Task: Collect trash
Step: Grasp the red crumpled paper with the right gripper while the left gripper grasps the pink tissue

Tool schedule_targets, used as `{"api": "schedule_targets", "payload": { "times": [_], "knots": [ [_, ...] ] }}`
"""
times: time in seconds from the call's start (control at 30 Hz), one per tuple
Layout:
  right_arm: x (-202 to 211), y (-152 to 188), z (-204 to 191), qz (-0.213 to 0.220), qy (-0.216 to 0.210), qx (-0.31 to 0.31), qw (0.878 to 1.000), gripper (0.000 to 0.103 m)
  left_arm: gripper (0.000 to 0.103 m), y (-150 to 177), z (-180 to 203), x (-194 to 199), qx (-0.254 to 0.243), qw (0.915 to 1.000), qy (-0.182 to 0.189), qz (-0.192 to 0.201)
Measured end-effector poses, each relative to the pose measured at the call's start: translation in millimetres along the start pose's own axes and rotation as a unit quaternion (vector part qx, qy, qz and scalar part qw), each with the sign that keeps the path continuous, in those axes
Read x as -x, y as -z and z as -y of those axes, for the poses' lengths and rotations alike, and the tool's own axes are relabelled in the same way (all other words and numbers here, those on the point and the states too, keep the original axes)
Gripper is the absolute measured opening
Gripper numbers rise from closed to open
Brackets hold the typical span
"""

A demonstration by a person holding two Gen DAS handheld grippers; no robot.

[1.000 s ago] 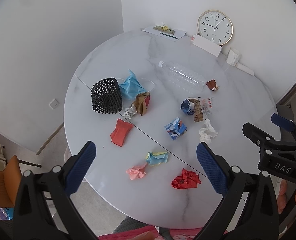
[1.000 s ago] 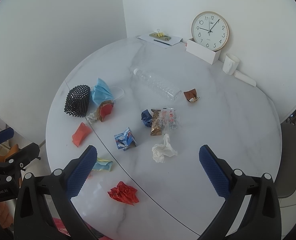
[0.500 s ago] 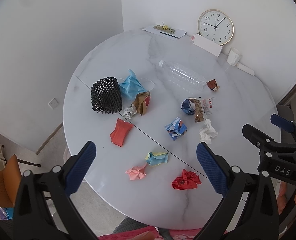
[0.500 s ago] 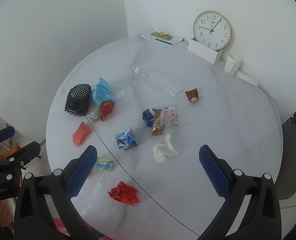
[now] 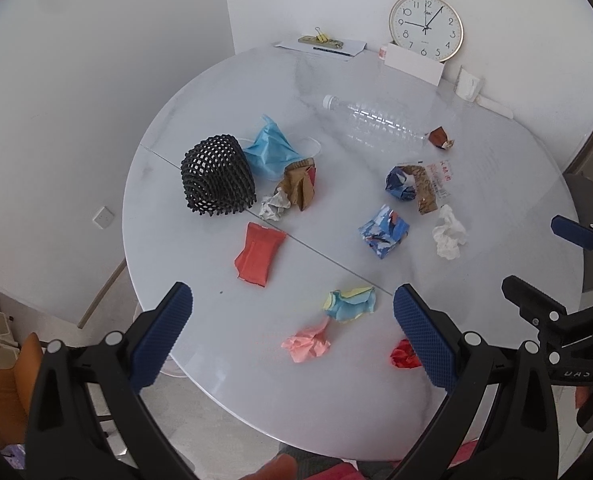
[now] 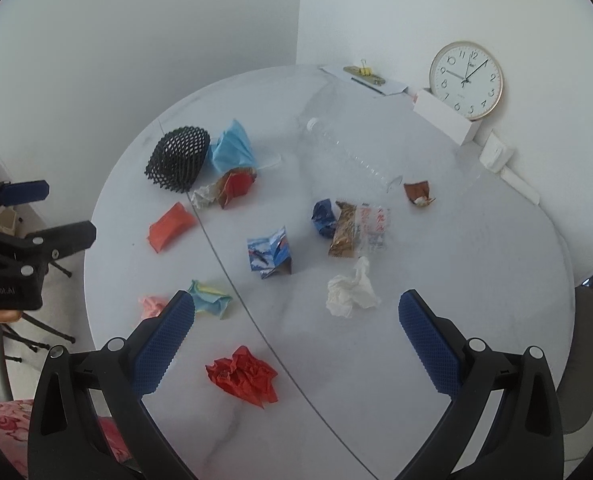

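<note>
Both views shifted since half second ago: cameras nearer desk [image 5: 200, 128], trash itself not moved. Left gripper [image 5: 292, 328] wide, empty, above pink paper wad [image 5: 306, 343]. Right gripper [image 6: 296, 334] wide, empty, near red paper wad [image 6: 242, 376]. Nothing collected yet; approach seems starting.

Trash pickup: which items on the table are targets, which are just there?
Trash: red paper, pink paper, tissue, blue carton, red packet, mask, bottle, snack wrapper.

Not trash: clock, white box, clipped papers. Black net: cannot tell.
</note>
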State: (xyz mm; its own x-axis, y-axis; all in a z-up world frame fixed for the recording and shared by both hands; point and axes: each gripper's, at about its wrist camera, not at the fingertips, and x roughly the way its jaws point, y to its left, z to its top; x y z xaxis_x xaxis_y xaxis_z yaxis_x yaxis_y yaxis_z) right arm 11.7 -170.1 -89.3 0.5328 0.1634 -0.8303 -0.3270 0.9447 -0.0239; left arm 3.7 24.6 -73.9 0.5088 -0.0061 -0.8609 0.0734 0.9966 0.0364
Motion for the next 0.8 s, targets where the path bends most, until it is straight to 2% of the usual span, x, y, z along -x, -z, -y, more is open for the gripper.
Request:
{"api": "schedule_targets", "payload": {
  "times": [0.1,0.23,0.43,0.57,0.63,0.7,0.8],
  "knots": [
    [-21,23,-4,-0.021,-0.029,-0.006,0.999,0.101,0.097,18,-5,-11,-0.019,0.9996,0.018,-0.003],
    [-48,51,-7,-0.044,-0.042,-0.006,0.998,0.101,0.097,41,-7,-33,-0.033,0.9984,0.037,-0.029],
    [-88,78,-11,-0.096,-0.059,0.008,0.994,0.081,0.096,63,-8,-70,-0.025,0.9962,0.055,-0.062],
    [-109,85,-17,-0.115,-0.070,0.023,0.991,0.076,0.096,67,-8,-82,-0.014,0.9956,0.060,-0.071],
    [-118,87,-19,-0.128,-0.071,0.032,0.989,0.068,0.096,68,-7,-85,-0.015,0.9953,0.062,-0.073],
    [-124,88,-21,-0.137,-0.079,0.037,0.987,0.050,0.096,68,-4,-88,-0.024,0.9956,0.056,-0.071],
    [-124,88,-20,-0.139,-0.087,0.040,0.986,0.042,0.096,69,1,-96,-0.032,0.9958,0.050,-0.070]
  ]
}}
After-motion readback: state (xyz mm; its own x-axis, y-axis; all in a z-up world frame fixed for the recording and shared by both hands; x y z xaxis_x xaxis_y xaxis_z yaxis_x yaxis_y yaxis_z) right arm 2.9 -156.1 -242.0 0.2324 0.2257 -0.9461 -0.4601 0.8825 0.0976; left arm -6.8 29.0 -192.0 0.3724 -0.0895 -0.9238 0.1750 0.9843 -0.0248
